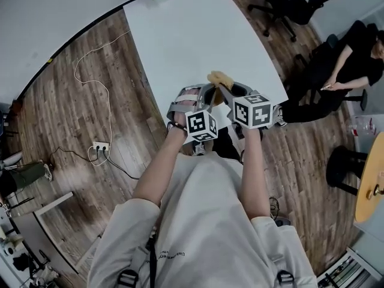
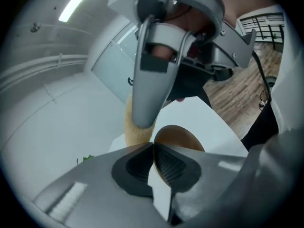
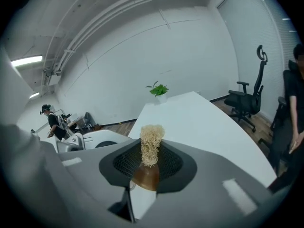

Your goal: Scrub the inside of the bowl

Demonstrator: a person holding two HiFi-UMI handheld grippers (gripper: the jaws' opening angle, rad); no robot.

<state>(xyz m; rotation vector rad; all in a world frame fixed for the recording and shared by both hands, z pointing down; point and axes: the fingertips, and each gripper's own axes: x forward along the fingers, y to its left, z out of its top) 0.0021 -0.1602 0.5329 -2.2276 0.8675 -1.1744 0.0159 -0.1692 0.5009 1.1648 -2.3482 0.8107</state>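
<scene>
Left gripper view shows the left claw [image 2: 153,148] closed: its two dark pads are pressed together at the tips, and the thin brown wall of the bowl [image 2: 178,136] appears to be pinched between them. The round opening of the bowl is seen just beyond the pad tips, a little to the right, held above the white surface [image 2: 209,122]. Just above the bowl the tip of the right claw [image 2: 142,120] is seen, with the pale fibre scrubber [image 2: 129,129] beside that tip. In the right gripper view the right claw is closed on the scrubber. The tuft stands up past the pad tips, and a brown rounded part [image 3: 145,177] is lodged between the pads under it. Whether this part belongs to the scrubber cannot be told.

Ahead of both claws the surface is seen as open white room, up to a green plant [image 3: 158,89] at its far end. Its curved edge is found to the right of the right claw, and an office chair [image 3: 247,99] is placed on the wood floor [image 1: 72,119] well beyond that edge. To the left of the left claw, a white cable [image 1: 90,83] and a power strip [image 1: 101,146] are laid on the floor.

Black-and-white square markers are carried by the cubes [image 1: 201,125]. The print on the person's shirt [image 1: 174,255] is too small to be read.
</scene>
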